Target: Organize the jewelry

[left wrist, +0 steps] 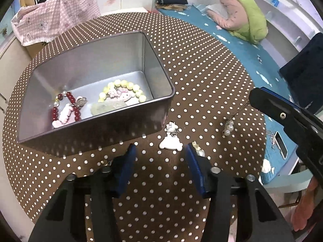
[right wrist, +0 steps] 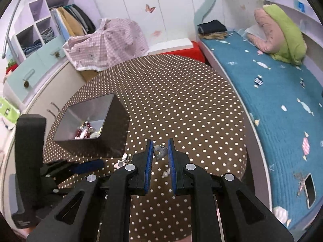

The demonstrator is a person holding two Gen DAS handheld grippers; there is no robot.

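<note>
— Which step?
— My right gripper (right wrist: 159, 151) pinches a grey heart pendant (right wrist: 159, 152); next it must travel left over the open silver tin (left wrist: 161, 68).
— The left gripper (left wrist: 159, 151)?
— Half-open, empty, near the white bear charm (left wrist: 170, 142).

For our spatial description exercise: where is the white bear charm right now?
In the left wrist view, the white bear charm lies on the polka-dot table, just past the left hand-held gripper and beside the metal tin.
</note>
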